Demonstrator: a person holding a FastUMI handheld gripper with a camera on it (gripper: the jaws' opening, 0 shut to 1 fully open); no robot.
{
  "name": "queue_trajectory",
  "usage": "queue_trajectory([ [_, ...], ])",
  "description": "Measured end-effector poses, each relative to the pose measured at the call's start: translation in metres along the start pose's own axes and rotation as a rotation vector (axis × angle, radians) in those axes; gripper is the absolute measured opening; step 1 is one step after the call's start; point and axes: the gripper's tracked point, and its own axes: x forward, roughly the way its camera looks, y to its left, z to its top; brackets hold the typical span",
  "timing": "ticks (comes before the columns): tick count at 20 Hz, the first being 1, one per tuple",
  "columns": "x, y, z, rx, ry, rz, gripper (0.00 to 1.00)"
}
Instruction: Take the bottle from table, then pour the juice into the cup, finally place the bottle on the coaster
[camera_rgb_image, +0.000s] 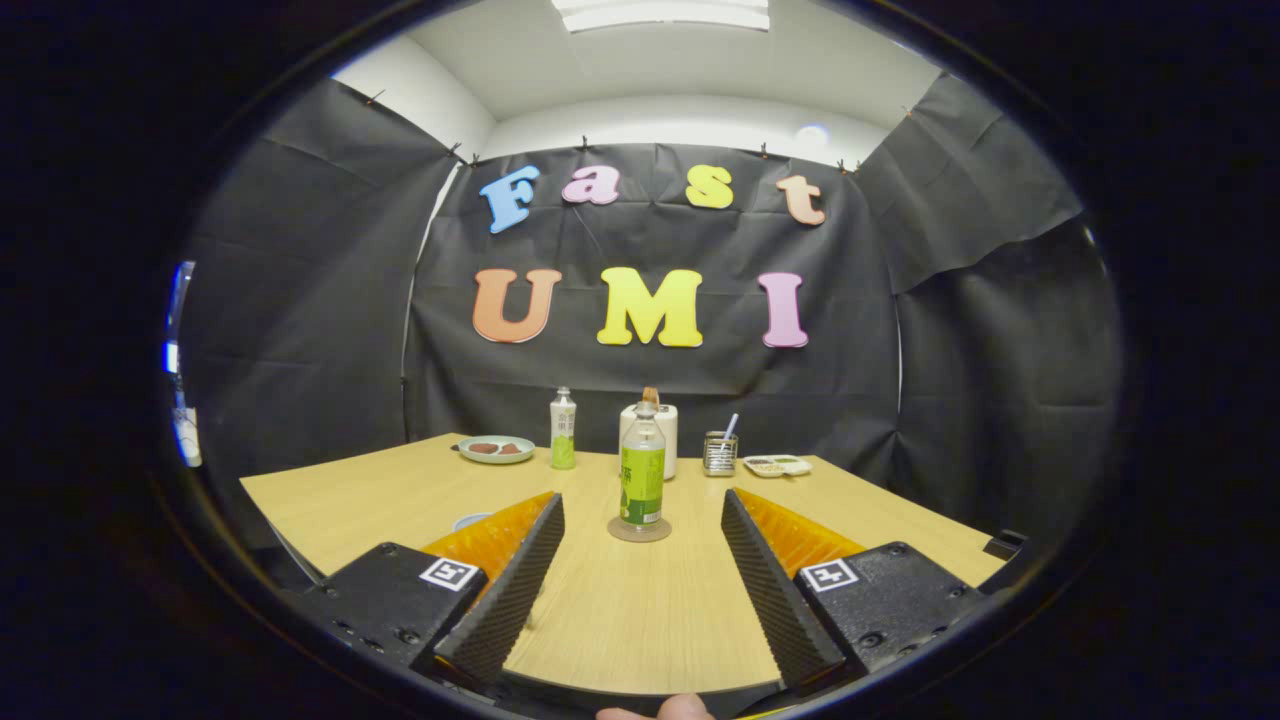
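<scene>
A clear bottle (642, 468) with a green label stands upright on a round coaster (639, 530) on the wooden table (640, 610). It sits just ahead of my gripper (642, 505), on the line between the two fingertips, and touches neither. The gripper is open with a wide gap and holds nothing. A pale rim (470, 521), perhaps the cup, peeks out behind the left finger (515, 580), mostly hidden.
Along the table's far edge stand a plate (496, 449) with food, a second green-labelled bottle (563, 429), a white container (652, 438) behind the near bottle, a small jar (720, 452) with a straw and a small tray (778, 465). Black cloth walls the booth.
</scene>
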Motion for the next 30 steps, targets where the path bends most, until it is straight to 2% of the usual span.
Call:
queue_trajectory([
  [15,0.002,-0.005,-0.002,0.044,0.001,-0.013,1.0],
  [24,0.006,0.002,0.0,0.045,0.032,0.042,1.0],
  [30,0.009,-0.008,0.021,0.028,-0.008,0.043,1.0],
])
